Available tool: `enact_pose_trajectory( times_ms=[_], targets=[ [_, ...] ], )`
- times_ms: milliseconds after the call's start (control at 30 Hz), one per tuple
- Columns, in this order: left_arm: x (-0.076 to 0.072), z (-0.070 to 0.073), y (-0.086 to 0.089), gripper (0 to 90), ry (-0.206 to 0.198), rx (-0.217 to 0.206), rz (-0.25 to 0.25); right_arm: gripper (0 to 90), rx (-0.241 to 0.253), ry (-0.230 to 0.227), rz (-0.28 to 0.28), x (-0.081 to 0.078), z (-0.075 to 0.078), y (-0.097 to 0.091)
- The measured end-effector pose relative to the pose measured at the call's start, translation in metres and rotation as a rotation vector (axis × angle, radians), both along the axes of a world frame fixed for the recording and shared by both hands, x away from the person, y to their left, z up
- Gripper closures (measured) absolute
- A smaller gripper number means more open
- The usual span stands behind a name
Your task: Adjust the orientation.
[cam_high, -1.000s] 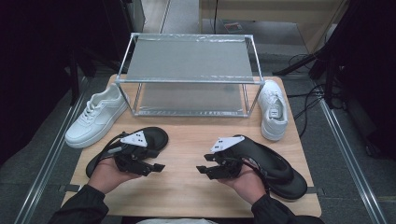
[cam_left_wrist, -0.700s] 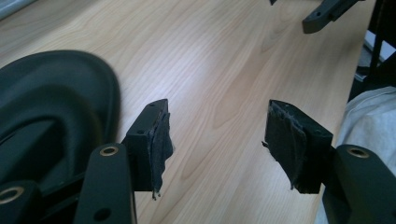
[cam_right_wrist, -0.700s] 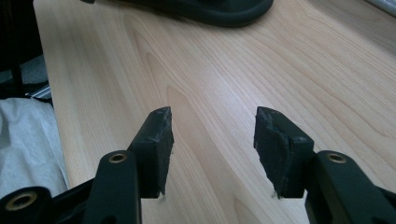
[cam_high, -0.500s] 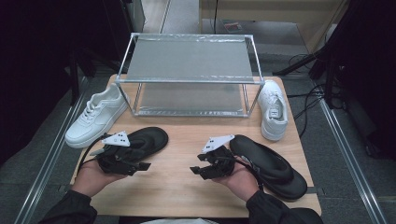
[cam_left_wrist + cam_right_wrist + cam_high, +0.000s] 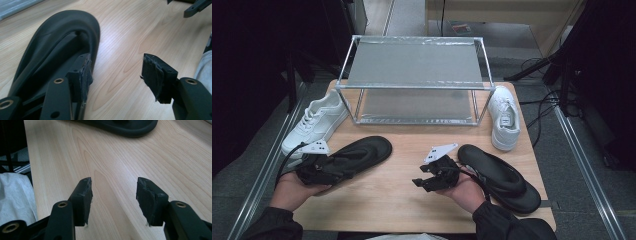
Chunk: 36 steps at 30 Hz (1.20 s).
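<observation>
The left flip-flop [image 5: 354, 155] is lying on the table's [image 5: 402, 200] near-left part, long axis slanting, toe pointing up-right toward the rack [image 5: 414, 80]. The left gripper [image 5: 314, 167] is hovering at its heel end, one pad over the footbed, jaws standing apart and empty. The right gripper [image 5: 422, 181] is idling farther off, jaws apart too.
</observation>
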State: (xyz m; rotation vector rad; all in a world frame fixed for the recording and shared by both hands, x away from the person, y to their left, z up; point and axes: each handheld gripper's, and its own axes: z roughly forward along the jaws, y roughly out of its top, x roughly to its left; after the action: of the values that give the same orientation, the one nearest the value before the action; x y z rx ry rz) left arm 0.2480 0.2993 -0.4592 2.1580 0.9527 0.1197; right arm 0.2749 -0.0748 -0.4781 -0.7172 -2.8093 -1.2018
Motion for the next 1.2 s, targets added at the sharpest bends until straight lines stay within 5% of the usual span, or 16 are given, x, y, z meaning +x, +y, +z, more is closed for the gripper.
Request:
enact_pose_trajectory(
  times_ms=[333,567,800,1100,1200],
  targets=[
    [0.023,-0.025,0.006,45.1,0.03,0.001,0.0,47.9,0.001,-0.01,0.002,0.001,-0.001,0.002],
    [0.036,-0.045,-0.003,49.6,0.079,0.016,-0.016,47.9,0.014,-0.004,-0.016,0.003,-0.001,0.002],
    [0.044,-0.054,-0.014,51.5,0.077,0.041,-0.031,48.0,0.031,-0.006,-0.026,0.003,0.001,-0.001],
    [0.046,-0.054,-0.012,74.9,0.085,0.028,-0.039,48.4,0.048,-0.012,-0.041,0.003,0.003,-0.005],
    [0.045,-0.047,-0.017,79.5,0.059,0.063,-0.051,48.4,0.051,-0.01,-0.046,0.002,0.004,-0.007]
  ],
)
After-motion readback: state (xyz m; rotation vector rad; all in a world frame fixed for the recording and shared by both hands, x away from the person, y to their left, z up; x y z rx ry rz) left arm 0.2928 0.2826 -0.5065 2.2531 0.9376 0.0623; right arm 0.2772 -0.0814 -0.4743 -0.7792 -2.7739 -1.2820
